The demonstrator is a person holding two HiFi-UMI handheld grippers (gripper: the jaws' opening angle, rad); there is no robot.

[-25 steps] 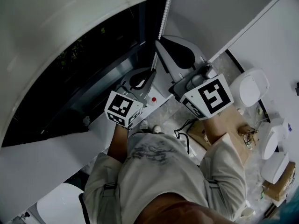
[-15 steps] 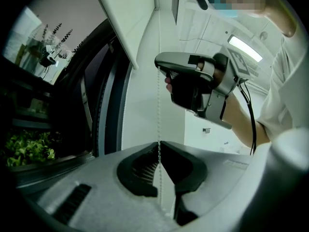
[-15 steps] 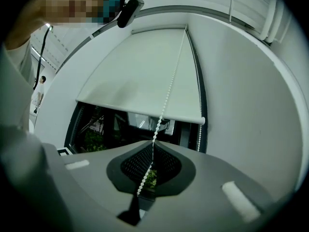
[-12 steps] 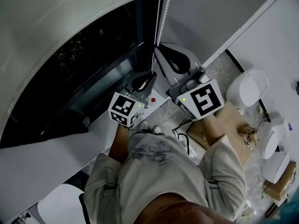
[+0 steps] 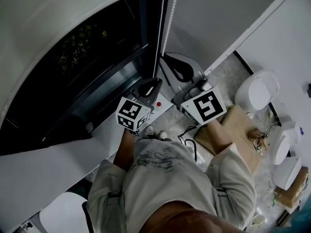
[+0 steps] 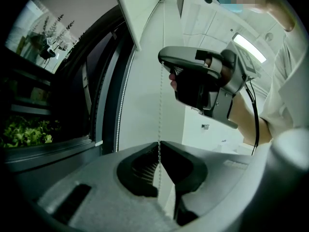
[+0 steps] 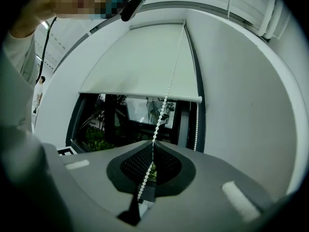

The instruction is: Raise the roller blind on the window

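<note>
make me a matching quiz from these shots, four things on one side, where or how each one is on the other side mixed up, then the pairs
Things
1. roller blind
2. left gripper
3. right gripper
4. green plants

Places or states
A. shut on the bead chain, the higher grip
B. outside, behind the window glass
C. drawn part way down the window
D. shut on the bead chain, the lower grip

Pairs: 1-C, 2-D, 3-A, 4-B
</note>
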